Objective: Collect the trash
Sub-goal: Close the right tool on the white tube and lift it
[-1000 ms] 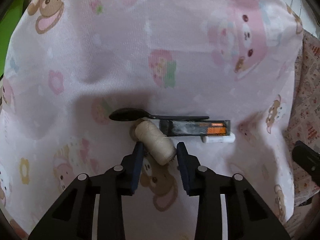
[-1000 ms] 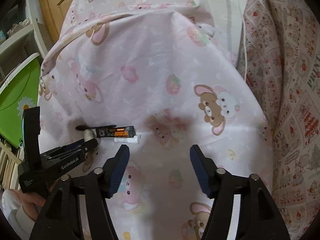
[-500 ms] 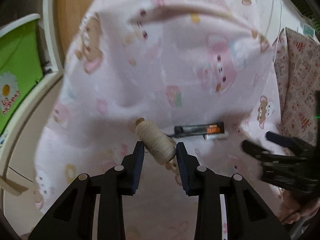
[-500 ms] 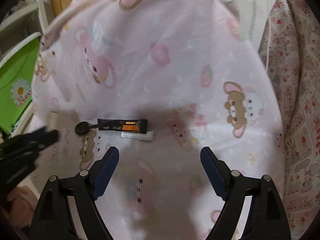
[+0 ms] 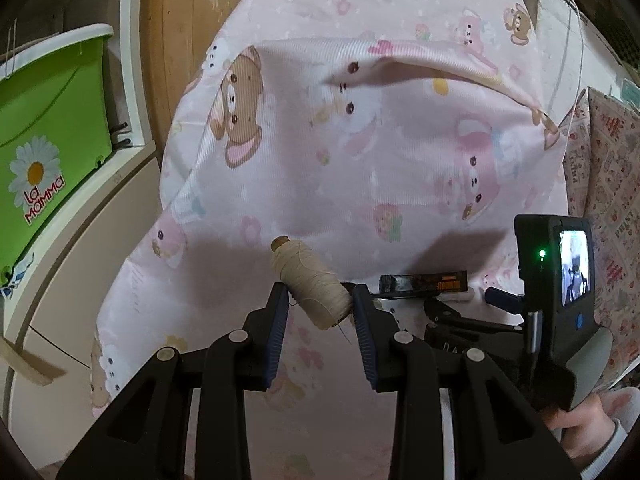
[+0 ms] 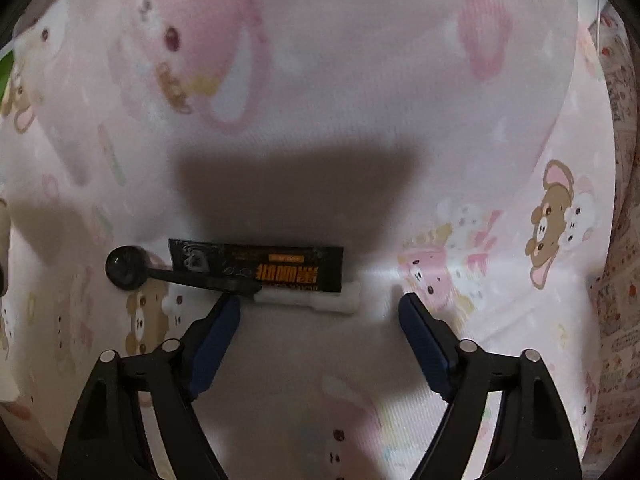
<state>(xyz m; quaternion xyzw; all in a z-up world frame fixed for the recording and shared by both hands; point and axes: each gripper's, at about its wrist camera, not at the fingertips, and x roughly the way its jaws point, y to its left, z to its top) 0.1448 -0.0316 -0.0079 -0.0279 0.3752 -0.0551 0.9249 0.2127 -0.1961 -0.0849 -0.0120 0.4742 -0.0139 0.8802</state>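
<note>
Pink cartoon-print sheet (image 6: pixel 340 80) on the bed, bunched. Right tool (image 6: pixel 320 300), jaws wide after a slight closing and empty, sits just below the black wrapper (image 6: pixel 256 266), white stick (image 6: pixel 308 300) and black spoon (image 6: pixel 160 274), all lying left-right mid-frame across its jaws. Left tool (image 5: pixel 320 304) grips the thread spool (image 5: pixel 308 280), lower centre of its view.

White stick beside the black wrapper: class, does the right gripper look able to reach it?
Probably yes: the right gripper is open just short of the white stick, nothing between; the spoon handle lies close to one finger.
</note>
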